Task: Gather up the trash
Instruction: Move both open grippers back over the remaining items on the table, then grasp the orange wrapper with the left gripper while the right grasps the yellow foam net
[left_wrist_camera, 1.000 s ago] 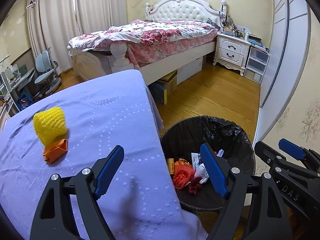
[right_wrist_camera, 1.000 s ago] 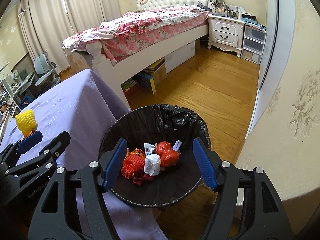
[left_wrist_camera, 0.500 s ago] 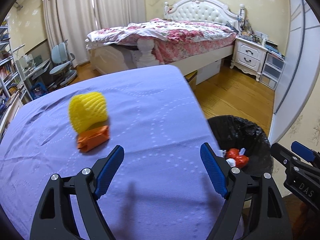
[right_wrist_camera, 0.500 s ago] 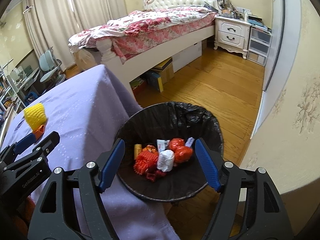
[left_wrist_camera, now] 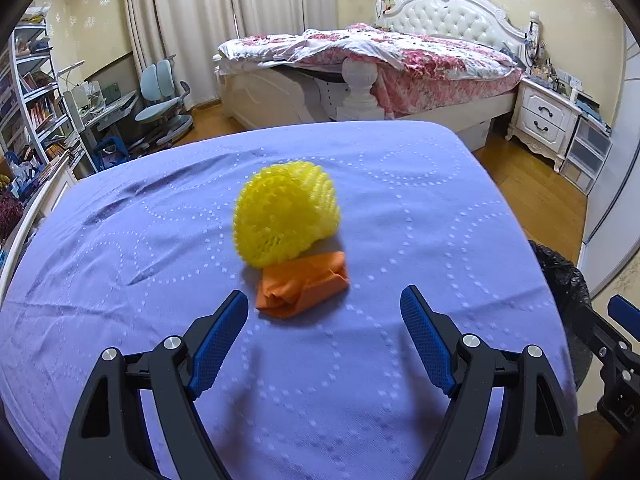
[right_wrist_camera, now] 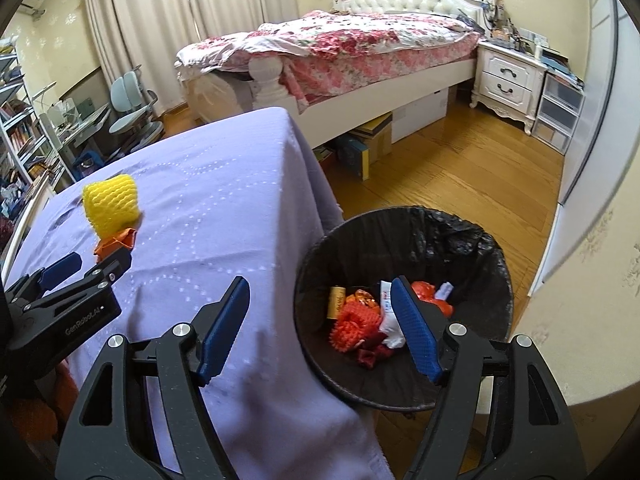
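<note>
Two bits of trash are left to be picked off the table.

At 12 o'clock from the left gripper [left_wrist_camera: 324, 320], whose jaws are wide apart and empty, an orange wrapper [left_wrist_camera: 302, 283] is seen on the purple cloth [left_wrist_camera: 120, 280], with a yellow foam net [left_wrist_camera: 285, 216] touching it from behind. One piece should be picked at a time, and the cloth should not be pinched. The right gripper [right_wrist_camera: 320, 328] is also held apart and empty, partly over the bin [right_wrist_camera: 472, 240] at its 1 o'clock, where other trash is piled. Squashy things are best squeezed softly.
</note>
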`<state>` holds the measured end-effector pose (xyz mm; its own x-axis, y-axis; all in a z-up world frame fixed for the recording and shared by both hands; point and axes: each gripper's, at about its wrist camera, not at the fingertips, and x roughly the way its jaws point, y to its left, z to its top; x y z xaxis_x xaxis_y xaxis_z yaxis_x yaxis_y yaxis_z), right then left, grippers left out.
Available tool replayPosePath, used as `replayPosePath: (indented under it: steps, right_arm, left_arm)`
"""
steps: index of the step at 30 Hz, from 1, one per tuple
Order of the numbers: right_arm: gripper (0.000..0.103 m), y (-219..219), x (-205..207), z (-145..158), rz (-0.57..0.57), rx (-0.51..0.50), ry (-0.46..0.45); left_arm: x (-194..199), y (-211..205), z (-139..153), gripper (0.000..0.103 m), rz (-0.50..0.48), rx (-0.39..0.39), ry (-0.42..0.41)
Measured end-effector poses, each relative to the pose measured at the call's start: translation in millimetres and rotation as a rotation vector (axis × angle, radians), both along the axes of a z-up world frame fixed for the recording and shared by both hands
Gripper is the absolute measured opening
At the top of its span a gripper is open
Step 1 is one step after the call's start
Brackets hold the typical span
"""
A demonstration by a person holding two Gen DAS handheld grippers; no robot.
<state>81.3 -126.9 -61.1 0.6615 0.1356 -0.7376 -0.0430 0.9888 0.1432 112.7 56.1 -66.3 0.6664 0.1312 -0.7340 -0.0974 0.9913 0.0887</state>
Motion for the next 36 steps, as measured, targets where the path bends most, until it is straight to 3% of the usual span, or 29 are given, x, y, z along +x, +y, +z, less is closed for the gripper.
replayPosePath:
  steps: [8, 12, 24, 36]
  right_arm:
    - [0.071, 27, 15, 1, 0.039, -0.004, 0.009]
    - [0.071, 36, 18, 0, 0.054, -0.009, 0.013]
    - [0.071, 56, 17, -1, 0.087, -0.026, 0.022]
    - [0.071, 107, 16, -1, 0.186, -0.033, 0.036]
  left_arm:
    - [19, 15, -6, 0.078, -0.007, -0.035, 0.050]
    - [19, 21, -10, 0.057, -0.027, -0.065, 0.076]
    - [-11, 38, -6, 0.053, -0.060, -0.078, 0.053]
    - [-31, 106, -4, 0.053, 0.050, -0.038, 0.027]
